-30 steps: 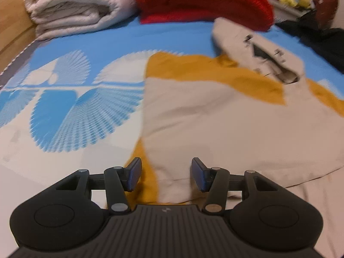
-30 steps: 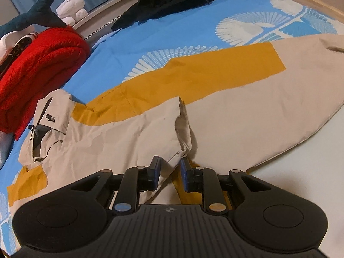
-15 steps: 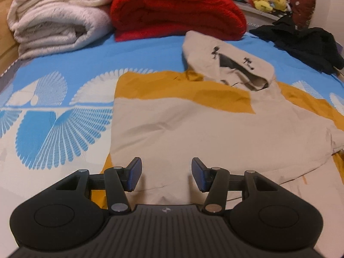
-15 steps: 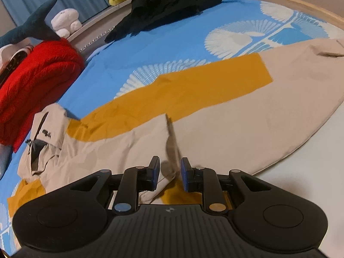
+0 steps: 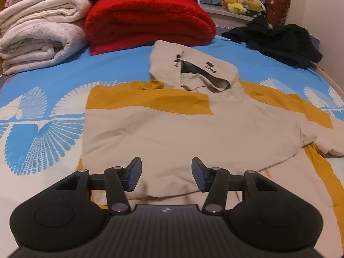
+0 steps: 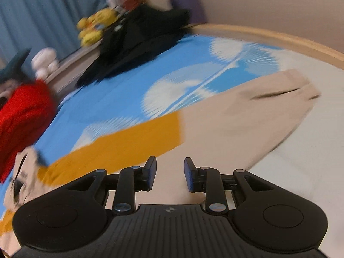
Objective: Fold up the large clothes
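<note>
A beige and mustard hooded jacket (image 5: 172, 129) lies flat on the blue patterned bed, its hood (image 5: 193, 68) toward the far side. One side is folded over the body. My left gripper (image 5: 166, 175) hovers open above the jacket's near hem, nothing between its fingers. In the blurred right wrist view, the jacket's sleeve (image 6: 247, 116) stretches out to the right, mustard then beige, ending in a cuff (image 6: 305, 86). My right gripper (image 6: 169, 175) is above the sleeve's near part; its jaws are opening and hold nothing.
A folded red blanket (image 5: 148, 19) and rolled white blankets (image 5: 40, 36) sit behind the hood. A black garment heap (image 5: 277, 40) lies far right, with plush toys (image 5: 243, 2) on a ledge. The wooden bed edge (image 6: 279, 38) curves beyond the sleeve.
The right gripper has let go of the folded jacket edge, its jaws widened, and it swung right along the sleeve. The left gripper pulled back, bringing the whole jacket into view.
</note>
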A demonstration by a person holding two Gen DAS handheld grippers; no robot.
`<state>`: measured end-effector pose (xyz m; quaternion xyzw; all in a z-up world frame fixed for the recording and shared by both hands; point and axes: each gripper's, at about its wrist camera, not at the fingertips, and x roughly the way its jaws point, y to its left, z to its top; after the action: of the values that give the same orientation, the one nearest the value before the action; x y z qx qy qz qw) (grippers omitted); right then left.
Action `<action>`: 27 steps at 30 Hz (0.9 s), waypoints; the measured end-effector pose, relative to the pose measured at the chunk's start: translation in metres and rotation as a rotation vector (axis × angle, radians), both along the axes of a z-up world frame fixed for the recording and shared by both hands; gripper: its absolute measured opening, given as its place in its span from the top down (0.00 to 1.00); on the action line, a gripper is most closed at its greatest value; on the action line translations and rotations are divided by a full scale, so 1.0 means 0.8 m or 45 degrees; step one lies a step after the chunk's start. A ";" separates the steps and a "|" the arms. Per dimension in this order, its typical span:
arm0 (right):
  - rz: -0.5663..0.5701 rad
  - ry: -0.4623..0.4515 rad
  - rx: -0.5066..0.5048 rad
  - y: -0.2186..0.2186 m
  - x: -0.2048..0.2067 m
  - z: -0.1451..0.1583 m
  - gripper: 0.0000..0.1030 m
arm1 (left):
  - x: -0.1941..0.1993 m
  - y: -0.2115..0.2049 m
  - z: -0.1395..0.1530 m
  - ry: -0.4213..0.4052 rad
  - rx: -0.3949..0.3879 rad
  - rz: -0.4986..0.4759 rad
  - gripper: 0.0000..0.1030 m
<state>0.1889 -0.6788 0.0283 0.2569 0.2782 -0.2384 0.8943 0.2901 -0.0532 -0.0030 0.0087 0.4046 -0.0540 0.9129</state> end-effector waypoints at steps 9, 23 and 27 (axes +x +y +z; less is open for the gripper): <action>-0.284 -0.030 0.211 -0.168 -0.038 -0.068 0.70 | -0.002 -0.009 0.001 0.005 0.031 -0.020 0.45; -0.462 -0.164 0.266 -0.196 -0.020 -0.095 0.96 | -0.001 0.001 -0.002 0.010 0.058 -0.033 0.45; -0.449 -0.211 0.077 -0.170 -0.007 -0.050 0.99 | -0.002 0.012 0.005 -0.002 0.047 -0.013 0.45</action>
<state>0.1830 -0.8152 -0.0117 0.3472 0.1616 -0.3607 0.8504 0.2888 -0.0433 0.0009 0.0276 0.4049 -0.0513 0.9125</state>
